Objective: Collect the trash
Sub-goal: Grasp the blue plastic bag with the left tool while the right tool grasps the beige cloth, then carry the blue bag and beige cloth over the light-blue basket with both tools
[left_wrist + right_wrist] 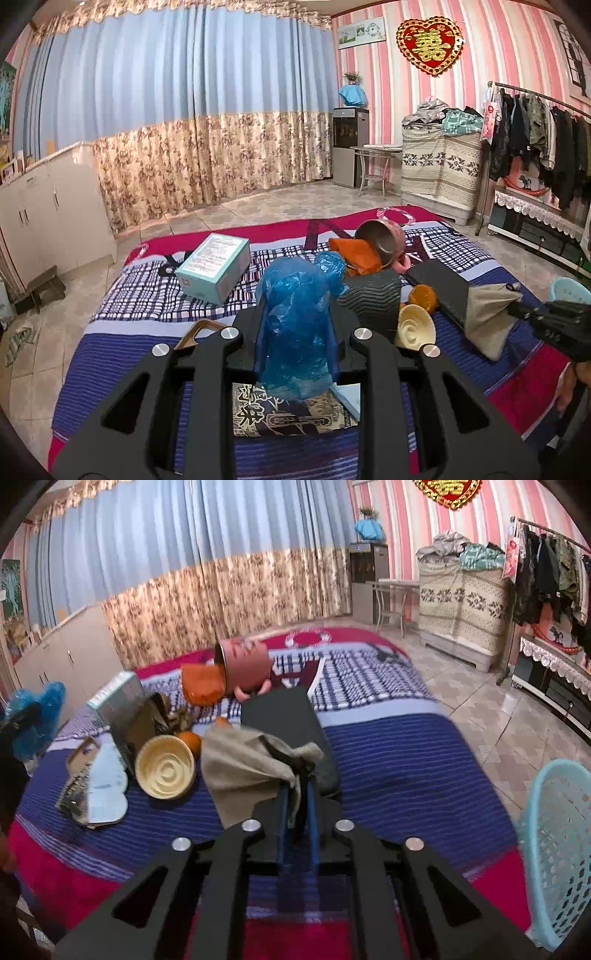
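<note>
My left gripper (295, 314) is shut on a crumpled blue plastic bag (295, 325) and holds it above the striped bed cover (147, 332). It also shows at the left edge of the right wrist view (33, 720). My right gripper (299, 775) is shut on a beige cloth rag (243, 771), lifted over the bed; the rag also shows in the left wrist view (487, 317). On the bed lie a cream bowl (165, 771), an orange (190, 740), an orange bag (203, 686), a tipped pink can (243, 664) and torn printed paper (92, 794).
A light blue plastic basket (557, 849) stands on the floor at the right of the bed. A teal box (214, 266) and a black flat case (288, 723) lie on the bed. Cabinets (55, 214) stand left, a clothes rack (535, 140) right.
</note>
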`<action>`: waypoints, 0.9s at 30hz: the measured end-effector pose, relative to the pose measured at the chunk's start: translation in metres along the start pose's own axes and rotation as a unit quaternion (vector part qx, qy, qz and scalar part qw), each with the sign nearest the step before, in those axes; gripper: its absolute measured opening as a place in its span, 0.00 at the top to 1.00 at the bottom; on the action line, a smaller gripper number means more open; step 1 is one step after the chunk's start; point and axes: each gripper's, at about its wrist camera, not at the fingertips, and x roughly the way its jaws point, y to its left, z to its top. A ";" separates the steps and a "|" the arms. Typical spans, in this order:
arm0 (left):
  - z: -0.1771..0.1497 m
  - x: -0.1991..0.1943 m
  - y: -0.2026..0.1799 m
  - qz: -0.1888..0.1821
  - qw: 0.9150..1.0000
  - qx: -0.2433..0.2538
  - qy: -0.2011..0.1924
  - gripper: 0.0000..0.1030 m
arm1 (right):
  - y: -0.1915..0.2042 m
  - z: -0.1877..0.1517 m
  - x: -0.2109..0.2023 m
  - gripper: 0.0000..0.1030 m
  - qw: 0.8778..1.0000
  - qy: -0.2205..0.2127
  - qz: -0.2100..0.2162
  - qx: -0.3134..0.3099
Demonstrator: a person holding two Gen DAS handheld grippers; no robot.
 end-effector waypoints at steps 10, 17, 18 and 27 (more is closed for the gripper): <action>0.013 -0.029 -0.024 -0.020 0.999 0.009 -0.024 0.77 | -0.033 -0.006 -0.086 0.92 0.998 -0.046 -0.030 0.009; 0.017 -0.038 -0.048 -0.041 0.998 0.023 -0.029 0.77 | -0.081 -0.028 -0.130 0.92 0.994 -0.066 -0.069 0.058; 0.018 -0.038 -0.052 -0.045 0.998 0.023 -0.029 0.77 | -0.088 -0.031 -0.137 0.92 0.992 -0.071 -0.078 0.066; 0.025 -0.038 -0.111 -0.101 0.993 0.047 -0.030 0.77 | -0.155 -0.050 -0.167 0.92 0.974 -0.088 -0.160 0.132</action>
